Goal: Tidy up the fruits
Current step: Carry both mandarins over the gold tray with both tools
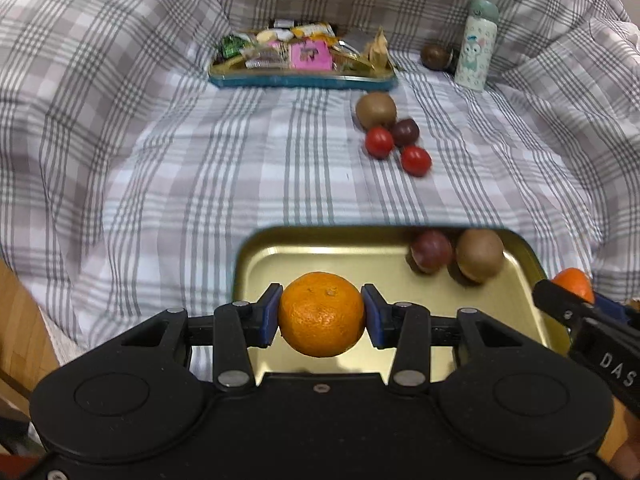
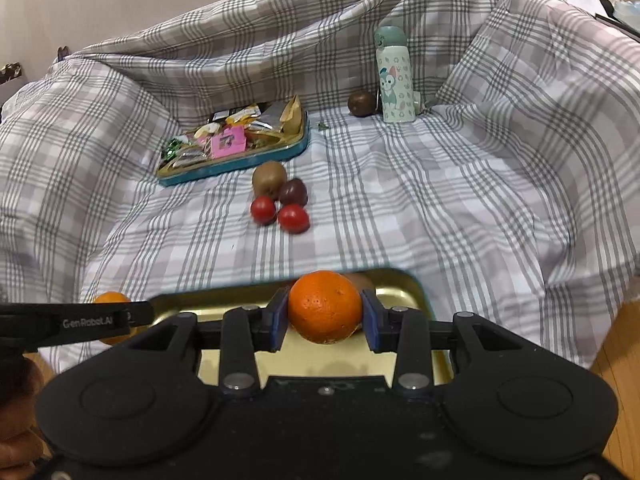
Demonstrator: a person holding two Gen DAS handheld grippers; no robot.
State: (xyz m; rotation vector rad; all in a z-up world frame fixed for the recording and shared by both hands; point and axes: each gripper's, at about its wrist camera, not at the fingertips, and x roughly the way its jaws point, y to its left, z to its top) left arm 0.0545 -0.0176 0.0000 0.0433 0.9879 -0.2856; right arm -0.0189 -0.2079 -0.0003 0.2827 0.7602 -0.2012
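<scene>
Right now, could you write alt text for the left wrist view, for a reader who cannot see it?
The left gripper holds an orange over a gold tray with a kiwi and a plum inside. Beyond, on a checked cloth, lie more fruits, a snack tray and a bottle.

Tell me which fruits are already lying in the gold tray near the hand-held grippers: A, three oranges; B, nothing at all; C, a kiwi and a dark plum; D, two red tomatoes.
C: the left wrist view shows a kiwi and a dark plum lying at the far right corner of the gold tray, while the red tomatoes sit out on the checked cloth.
</scene>
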